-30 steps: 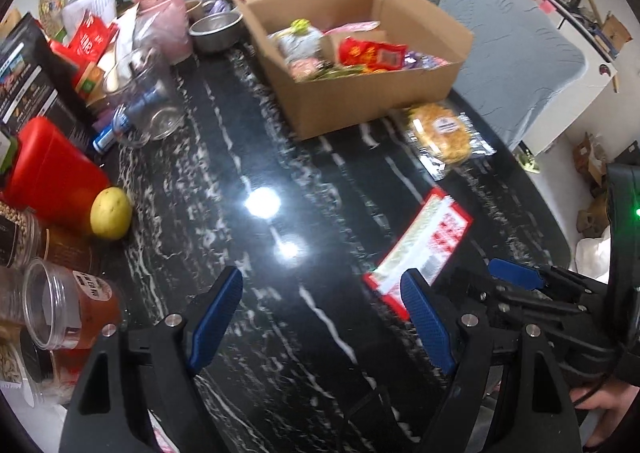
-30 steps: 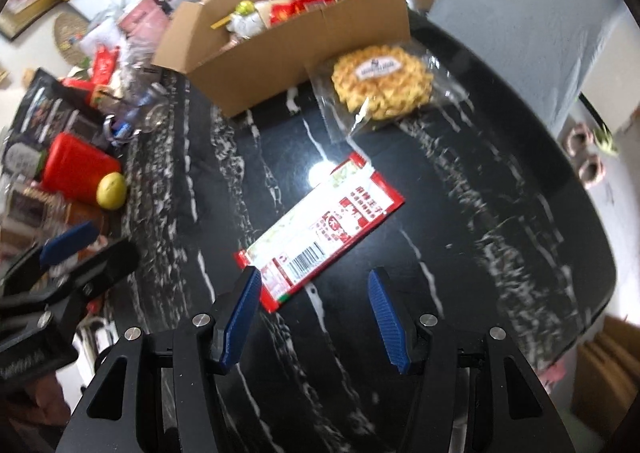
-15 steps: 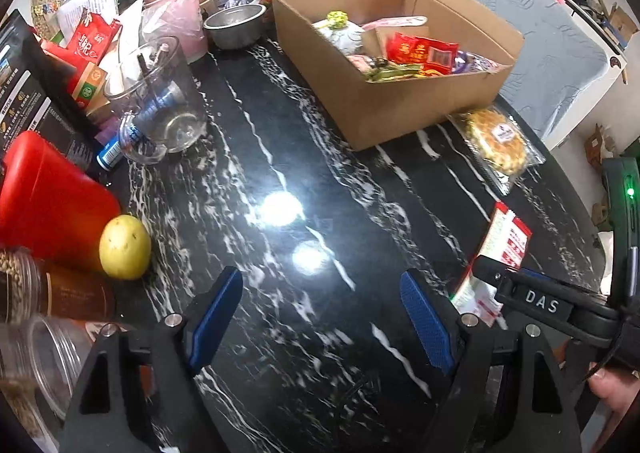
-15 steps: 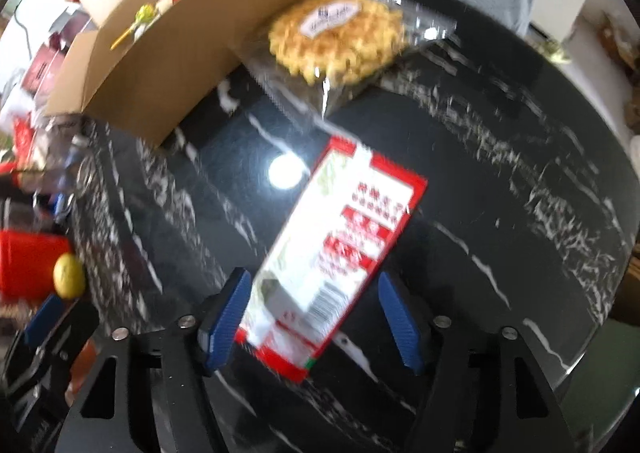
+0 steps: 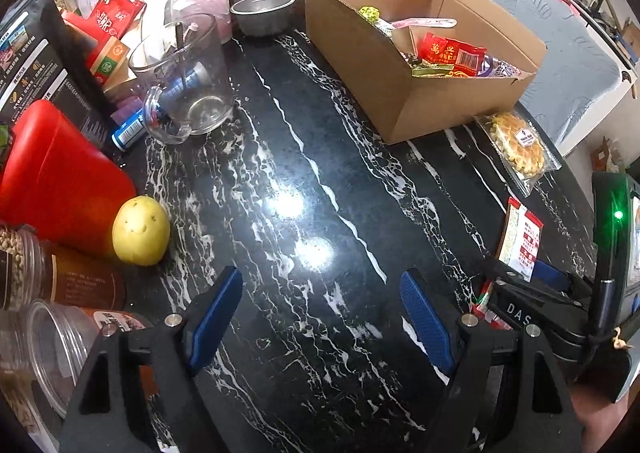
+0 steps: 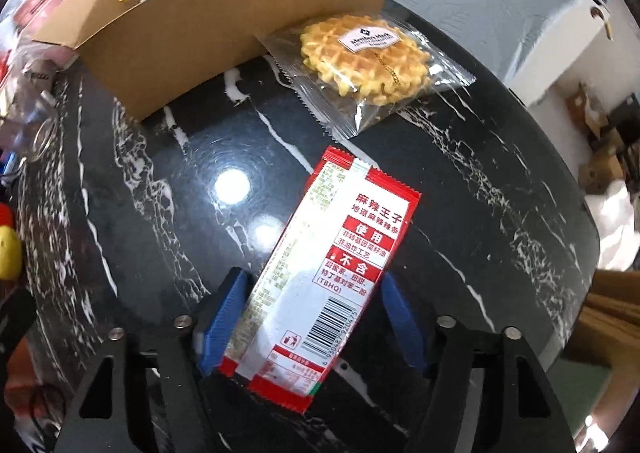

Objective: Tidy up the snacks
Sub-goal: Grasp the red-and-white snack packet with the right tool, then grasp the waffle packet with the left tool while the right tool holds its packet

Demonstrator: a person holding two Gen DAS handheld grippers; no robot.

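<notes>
A red-and-white snack packet (image 6: 328, 273) lies on the black marble table, its near end between the open blue pads of my right gripper (image 6: 312, 317). The packet also shows in the left wrist view (image 5: 520, 241), with the right gripper (image 5: 532, 285) over it. A wrapped waffle (image 6: 364, 57) lies beyond it, beside the open cardboard box (image 6: 192, 33) that holds several snacks. In the left wrist view the box (image 5: 400, 85) and waffle (image 5: 518, 149) are far right. My left gripper (image 5: 320, 317) is open and empty over bare table.
At the left stand a glass measuring jug (image 5: 188, 81), a red container (image 5: 56, 177), a yellow fruit (image 5: 140, 231), jars (image 5: 48, 333), a metal bowl (image 5: 262, 13) and piled packets. A grey chair (image 6: 480, 1) is behind the table's far edge.
My right gripper has moved forward and down onto the red-and-white packet, which now lies between its pads. My left gripper has shifted left and forward, bringing the jug and fruit closer.
</notes>
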